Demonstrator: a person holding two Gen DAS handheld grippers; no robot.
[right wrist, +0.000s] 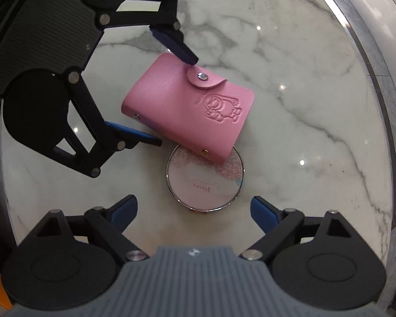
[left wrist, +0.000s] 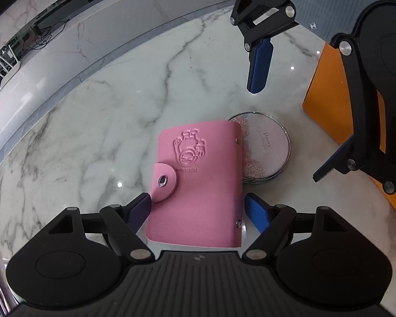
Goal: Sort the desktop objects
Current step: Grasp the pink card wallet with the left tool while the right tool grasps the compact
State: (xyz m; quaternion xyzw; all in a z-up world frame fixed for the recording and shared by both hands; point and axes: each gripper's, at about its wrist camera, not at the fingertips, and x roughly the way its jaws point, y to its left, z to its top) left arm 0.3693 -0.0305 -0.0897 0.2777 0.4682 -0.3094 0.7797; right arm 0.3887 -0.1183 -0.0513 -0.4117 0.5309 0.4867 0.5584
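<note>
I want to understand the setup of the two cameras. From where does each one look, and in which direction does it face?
Left wrist: sits on the left gripper, looks forward and down at the pink card holder; the right gripper shows opposite.
Right wrist: sits on the right gripper, looks down at the round mirror; the left gripper shows upper left.
Shared: card holder, mirror, marble table.

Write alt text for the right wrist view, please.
A pink card holder lies on a marble table, overlapping a round compact mirror. The left hand-held gripper straddles it with jaws open; the right hand-held gripper hovers open.
</note>
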